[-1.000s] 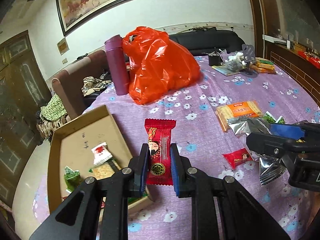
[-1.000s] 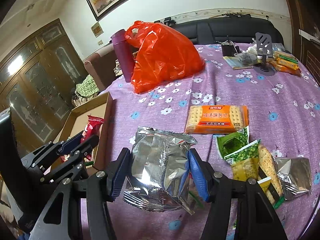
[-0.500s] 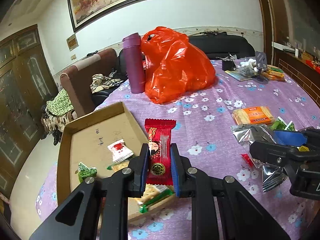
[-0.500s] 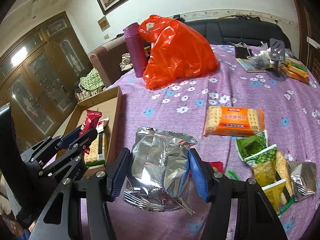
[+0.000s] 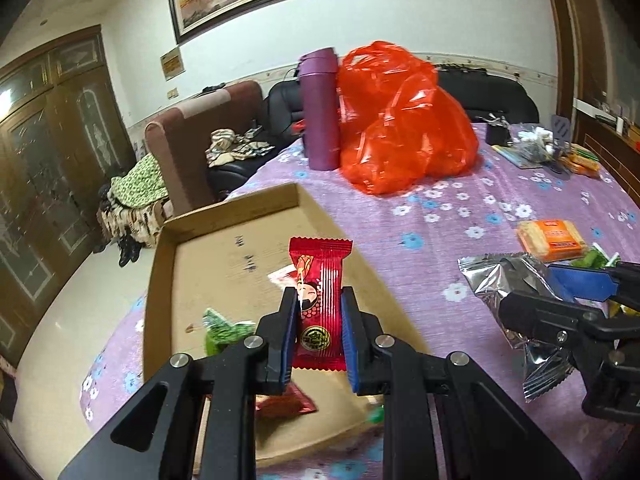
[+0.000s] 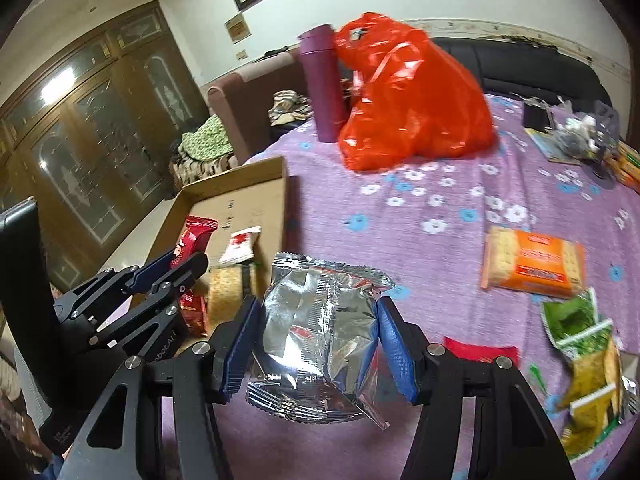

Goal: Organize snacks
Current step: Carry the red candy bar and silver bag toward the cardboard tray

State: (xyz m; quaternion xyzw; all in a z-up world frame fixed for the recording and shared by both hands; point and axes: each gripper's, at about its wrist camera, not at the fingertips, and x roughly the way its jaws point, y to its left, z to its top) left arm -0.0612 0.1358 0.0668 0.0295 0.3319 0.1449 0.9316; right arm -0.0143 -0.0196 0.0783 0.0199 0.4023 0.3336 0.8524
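left gripper (image 5: 316, 340) clamped on red candy (image 5: 319, 300), held over box (image 5: 224, 220) for dropping | right gripper (image 6: 316, 344) clamped on foil bag (image 6: 320, 320), carried above cloth, likely boxed next

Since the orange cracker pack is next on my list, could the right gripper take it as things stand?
Probably not yet. The right gripper is shut on the silver foil packet, so it would need to put that down first. Otherwise the orange cracker pack lies uncovered on the purple tablecloth, with nothing across the way.
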